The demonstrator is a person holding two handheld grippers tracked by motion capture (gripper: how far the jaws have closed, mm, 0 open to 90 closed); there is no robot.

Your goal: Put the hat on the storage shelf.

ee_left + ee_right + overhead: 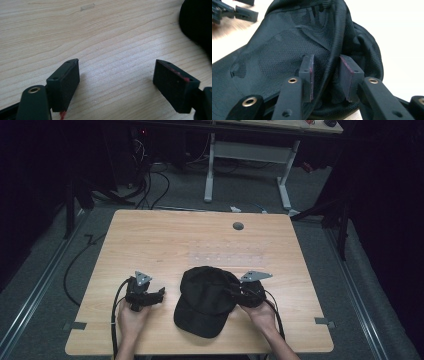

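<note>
A black baseball cap (205,300) lies on the wooden table (200,235) near its front edge, brim toward the person. My right gripper (234,292) reaches into the cap's right side. In the right gripper view its jaws (326,72) stand on either side of a raised fold of the cap's mesh fabric (287,50), with a gap still showing at the pads. My left gripper (160,293) rests on the table left of the cap, apart from it. Its jaws (116,75) are wide open over bare wood, and the cap's edge (197,22) shows at the upper right.
A round grey cable hole (238,226) sits near the table's far edge. Small tape marks lie at the front left (75,325) and front right (325,322). Beyond the table stands a white-legged desk (250,150), with cables on the floor.
</note>
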